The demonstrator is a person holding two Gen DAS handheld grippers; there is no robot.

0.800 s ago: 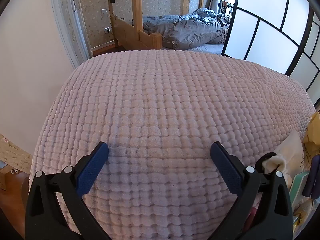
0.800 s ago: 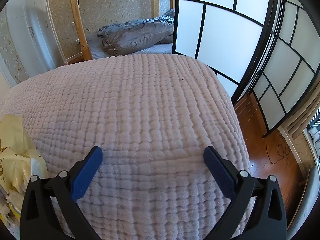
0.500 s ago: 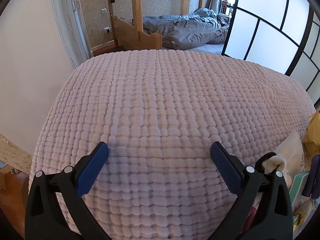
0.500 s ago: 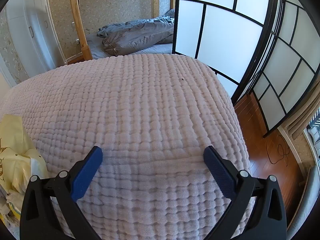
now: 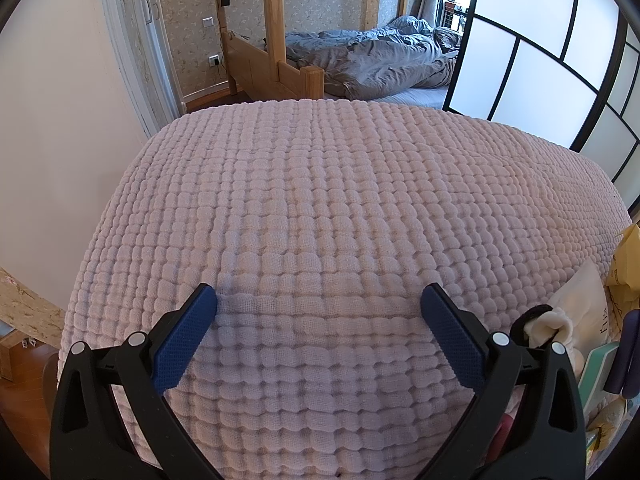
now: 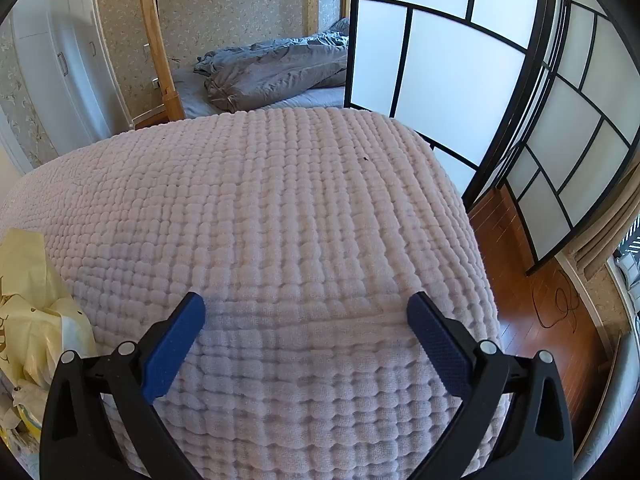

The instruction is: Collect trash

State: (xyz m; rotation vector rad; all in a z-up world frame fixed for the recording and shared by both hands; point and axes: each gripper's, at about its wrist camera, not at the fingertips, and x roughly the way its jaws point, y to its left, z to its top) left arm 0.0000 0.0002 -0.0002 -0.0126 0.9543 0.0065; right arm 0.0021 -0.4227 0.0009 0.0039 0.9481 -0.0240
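A pale pink quilted blanket covers the bed below both grippers. My left gripper hangs open over it with nothing between its blue pads. At the right edge of the left wrist view lies a heap of trash: a white cloth pouch, a yellow paper bag, a teal box. My right gripper is open too, over the blanket, empty. In the right wrist view a yellow plastic bag with crumpled wrappers sits at the lower left edge, left of the gripper.
A wooden bunk bed frame with a grey duvet stands beyond the far edge. A black-framed white screen runs along the right side. Wooden floor with a thin cable lies past the bed's right edge. A white wall is at the left.
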